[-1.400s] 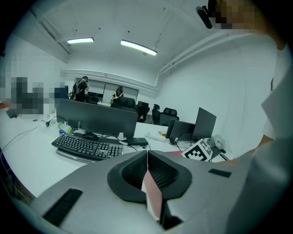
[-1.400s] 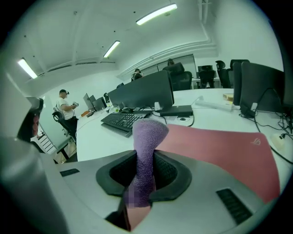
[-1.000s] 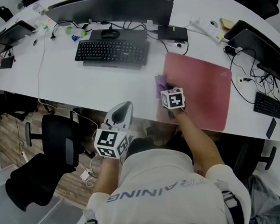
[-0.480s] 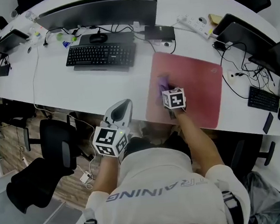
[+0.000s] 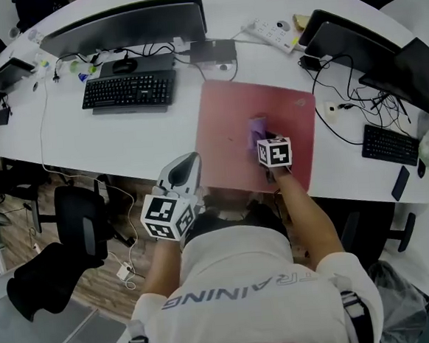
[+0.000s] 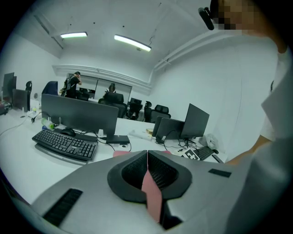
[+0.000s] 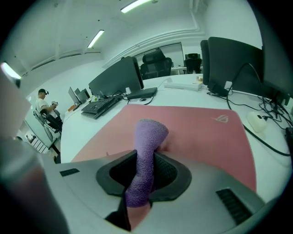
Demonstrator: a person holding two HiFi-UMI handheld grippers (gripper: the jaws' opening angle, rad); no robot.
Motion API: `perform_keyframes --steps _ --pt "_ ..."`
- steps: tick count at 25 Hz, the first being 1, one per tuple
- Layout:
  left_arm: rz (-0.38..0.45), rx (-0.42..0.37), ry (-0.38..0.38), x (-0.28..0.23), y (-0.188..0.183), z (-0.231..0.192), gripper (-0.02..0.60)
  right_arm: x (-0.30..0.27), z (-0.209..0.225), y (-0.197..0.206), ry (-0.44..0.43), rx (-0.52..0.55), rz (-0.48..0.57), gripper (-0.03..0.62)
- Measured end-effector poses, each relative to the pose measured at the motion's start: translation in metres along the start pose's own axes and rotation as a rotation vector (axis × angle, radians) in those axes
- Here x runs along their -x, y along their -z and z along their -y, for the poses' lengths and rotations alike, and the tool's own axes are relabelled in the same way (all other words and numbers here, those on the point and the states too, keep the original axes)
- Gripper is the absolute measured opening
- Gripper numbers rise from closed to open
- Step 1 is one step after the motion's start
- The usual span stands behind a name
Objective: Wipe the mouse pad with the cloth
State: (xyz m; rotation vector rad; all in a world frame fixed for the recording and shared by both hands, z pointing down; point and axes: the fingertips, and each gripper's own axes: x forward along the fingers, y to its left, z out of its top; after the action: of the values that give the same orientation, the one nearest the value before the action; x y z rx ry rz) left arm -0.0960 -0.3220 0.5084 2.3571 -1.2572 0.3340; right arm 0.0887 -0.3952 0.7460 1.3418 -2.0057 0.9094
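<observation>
A large pink mouse pad [image 5: 229, 121] [image 7: 197, 130] lies on the white desk [image 5: 123, 141], right of the keyboard. My right gripper [image 5: 261, 143] [image 7: 145, 160] is shut on a purple cloth [image 5: 256, 130] [image 7: 145, 151], which stands up between the jaws and rests on the pad near its middle. My left gripper [image 5: 183, 169] [image 6: 147, 171] hangs off the desk's front edge, left of the pad, with its jaws pressed together and nothing between them.
A black keyboard [image 5: 128, 90] and mouse [image 5: 123, 65] sit under a wide monitor [image 5: 125, 22]. A power strip [image 5: 272, 35], cables [image 5: 341, 90], a second keyboard [image 5: 387, 144] and dark monitors [image 5: 371, 44] crowd the right. An office chair [image 5: 78, 222] stands below the desk.
My right gripper has dragged the cloth rightwards over the pad, from its left edge to about its middle. The left gripper has stayed where it was.
</observation>
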Motion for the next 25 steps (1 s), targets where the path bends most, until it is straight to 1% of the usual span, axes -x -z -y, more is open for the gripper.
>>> perform_keyframes --steps 6,15,21,25 --pt "0.003 -0.002 0.02 -0.031 0.001 0.046 0.032 0.033 0.066 0.013 0.039 -0.03 0.003 0.101" --pt "0.01 -0.026 0.085 -0.07 -0.001 0.104 0.032 0.079 0.151 0.039 0.117 -0.103 0.024 0.101" --pt "0.012 -0.039 0.113 -0.084 -0.003 0.125 0.032 0.106 0.188 0.049 0.181 -0.134 0.035 0.101" --pt "0.011 -0.044 0.104 -0.082 -0.002 0.126 0.032 0.11 0.199 0.056 0.195 -0.158 0.037 0.101"
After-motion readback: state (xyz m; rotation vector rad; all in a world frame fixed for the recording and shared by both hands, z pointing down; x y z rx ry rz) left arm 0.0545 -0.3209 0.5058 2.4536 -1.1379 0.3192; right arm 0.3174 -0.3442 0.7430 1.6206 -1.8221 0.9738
